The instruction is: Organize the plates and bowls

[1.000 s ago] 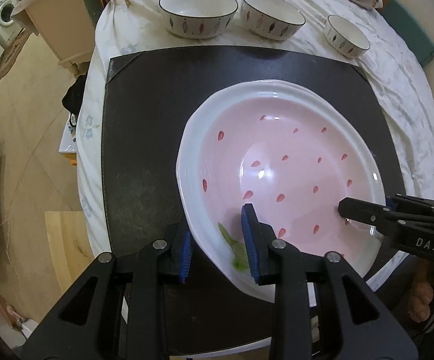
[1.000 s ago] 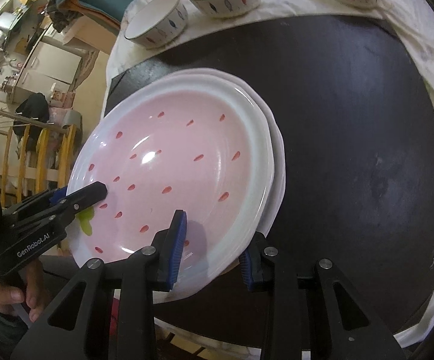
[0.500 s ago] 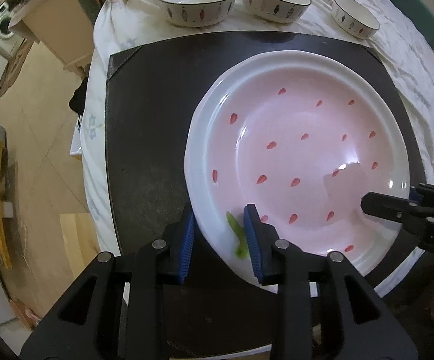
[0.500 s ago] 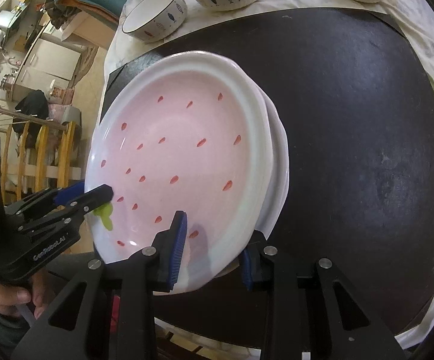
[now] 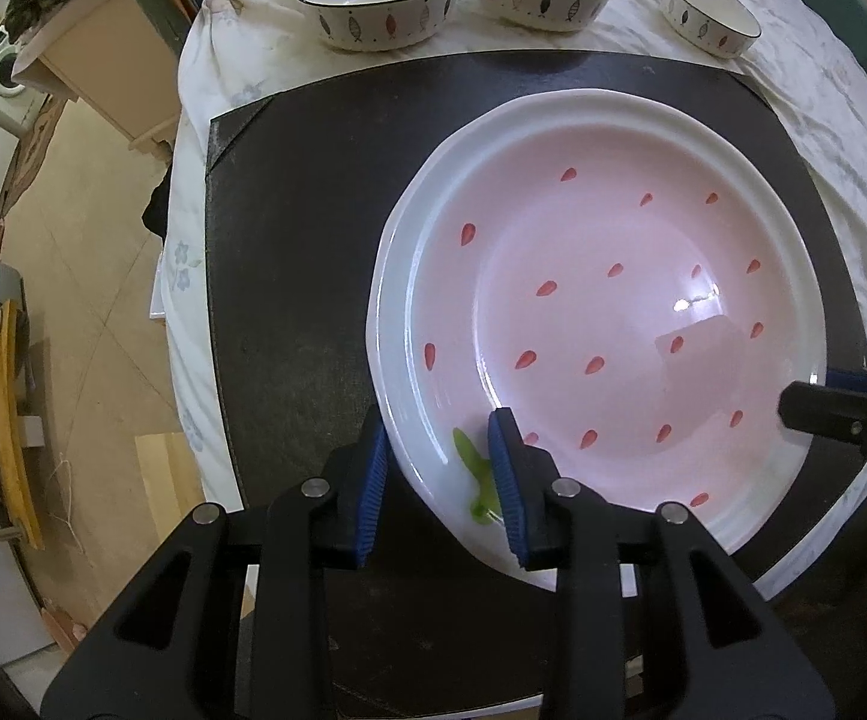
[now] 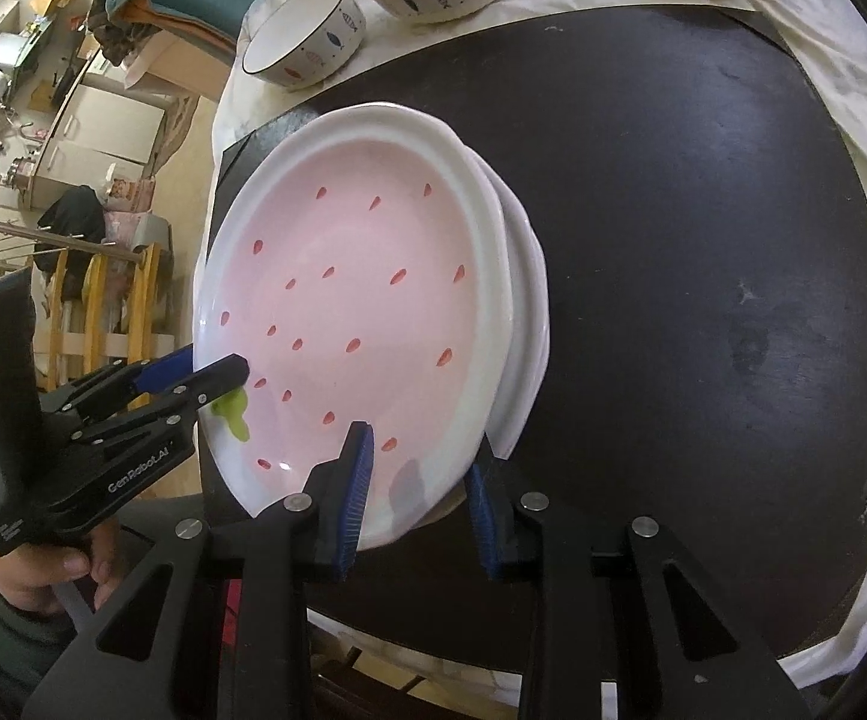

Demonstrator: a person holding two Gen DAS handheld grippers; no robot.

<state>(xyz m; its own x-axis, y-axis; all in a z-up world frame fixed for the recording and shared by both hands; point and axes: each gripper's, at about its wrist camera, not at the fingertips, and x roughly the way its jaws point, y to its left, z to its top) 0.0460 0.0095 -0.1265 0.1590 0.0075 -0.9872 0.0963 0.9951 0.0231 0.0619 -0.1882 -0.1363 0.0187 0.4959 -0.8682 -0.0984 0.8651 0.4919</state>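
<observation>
Two grippers on one dish: the pink, white-rimmed ceramic plate with red teardrop specks (image 5: 601,324) is pinched at its rim from opposite sides. The left gripper (image 5: 439,468) straddles the rim nearest the dark mat's left edge, by the green leaf mark, one blue pad over the plate's face, the other under it. The right gripper (image 6: 415,498) does the same on the opposite rim; its jaws have just been closing a touch, with the rim between them. Both look clamped on.

Under it, a plain white plate (image 6: 529,300) peeks out on the side facing the mat's open middle, so the pink one sits on top, slightly offset; I judge it is being settled onto the stack. Whether it rests fully or is tilted is hard to tell.

That black mat (image 6: 703,240) has plenty of bare room beyond the stack. Along the far edge, on the white tablecloth (image 5: 241,48), stand three white fish-patterned bowls (image 5: 379,0), well apart from the plates. Mind the near edge: the stack sits close to it.
</observation>
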